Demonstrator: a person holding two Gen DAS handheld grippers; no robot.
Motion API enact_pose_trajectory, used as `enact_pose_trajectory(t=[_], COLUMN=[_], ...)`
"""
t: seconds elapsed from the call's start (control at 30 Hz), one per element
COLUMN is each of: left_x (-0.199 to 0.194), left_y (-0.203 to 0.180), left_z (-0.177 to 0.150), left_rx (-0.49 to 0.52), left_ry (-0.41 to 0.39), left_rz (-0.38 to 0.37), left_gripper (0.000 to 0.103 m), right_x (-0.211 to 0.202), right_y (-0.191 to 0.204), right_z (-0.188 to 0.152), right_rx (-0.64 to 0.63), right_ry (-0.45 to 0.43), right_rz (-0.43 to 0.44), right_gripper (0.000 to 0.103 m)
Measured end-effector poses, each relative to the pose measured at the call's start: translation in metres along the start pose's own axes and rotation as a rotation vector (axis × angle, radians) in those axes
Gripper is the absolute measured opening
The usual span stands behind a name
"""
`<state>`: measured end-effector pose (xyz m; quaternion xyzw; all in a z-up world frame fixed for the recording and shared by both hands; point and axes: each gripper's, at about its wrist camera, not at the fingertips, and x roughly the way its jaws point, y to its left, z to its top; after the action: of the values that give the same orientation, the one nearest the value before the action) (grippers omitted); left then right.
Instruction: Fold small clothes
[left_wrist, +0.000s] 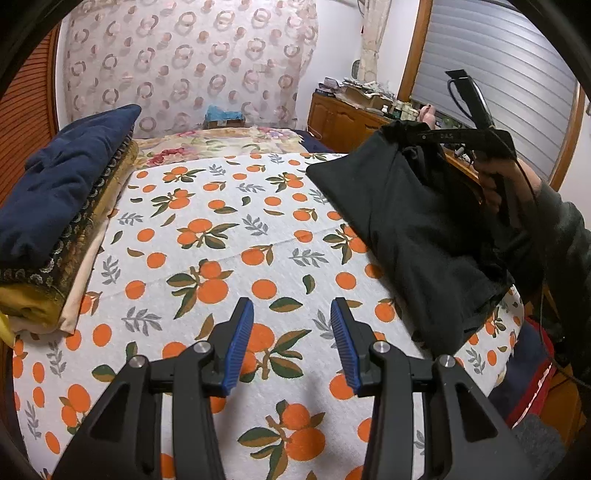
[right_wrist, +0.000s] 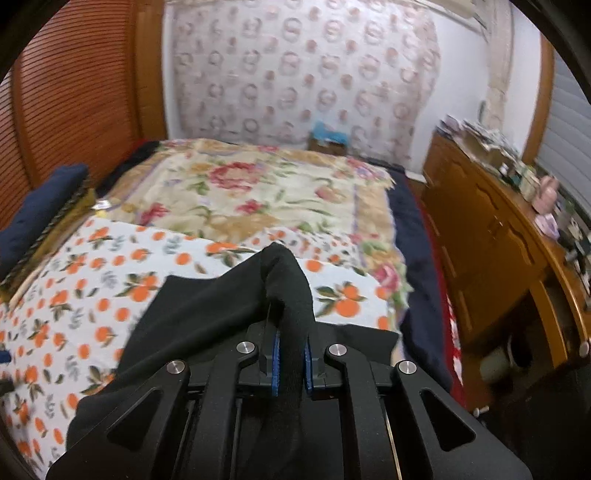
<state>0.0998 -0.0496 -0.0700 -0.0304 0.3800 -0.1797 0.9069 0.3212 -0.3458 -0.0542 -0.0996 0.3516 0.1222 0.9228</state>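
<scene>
A black garment (left_wrist: 406, 221) hangs lifted over the right side of the orange-print bed cover (left_wrist: 221, 240), its lower end trailing on the cover. In the right wrist view my right gripper (right_wrist: 291, 343) is shut on a bunched fold of this black garment (right_wrist: 207, 302), with cloth squeezed between the blue pads. A person's hand (left_wrist: 495, 188) holds that gripper at the upper right of the left wrist view. My left gripper (left_wrist: 291, 306) hovers low over the cover near the front edge, open, with nothing between its blue fingers.
A stack of folded clothes (left_wrist: 62, 192), a navy piece on top, sits at the bed's left edge. A floral blanket (right_wrist: 258, 192) covers the far half of the bed. A cluttered wooden dresser (right_wrist: 491, 236) runs along the right side.
</scene>
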Motion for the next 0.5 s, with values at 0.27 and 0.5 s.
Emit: enact_pose_trajectory(t=[0.27,0.5], left_x=[0.003,0.013], left_y=[-0.005,-0.019], left_z=[0.001,0.007], left_rx=[0.008,0.017], left_ry=[0.004,0.005], left_rz=[-0.011,-0.036], left_gripper=[0.042,0.042], right_x=[0.008,-0.032], right_y=[-0.029,-0.027], right_z=[-0.009,-0.034], right_rx=[0.064,0.074], right_ry=[0.041,-0.004], right_rz=[-0.114,0.013], right_gripper=[0.031,0.032])
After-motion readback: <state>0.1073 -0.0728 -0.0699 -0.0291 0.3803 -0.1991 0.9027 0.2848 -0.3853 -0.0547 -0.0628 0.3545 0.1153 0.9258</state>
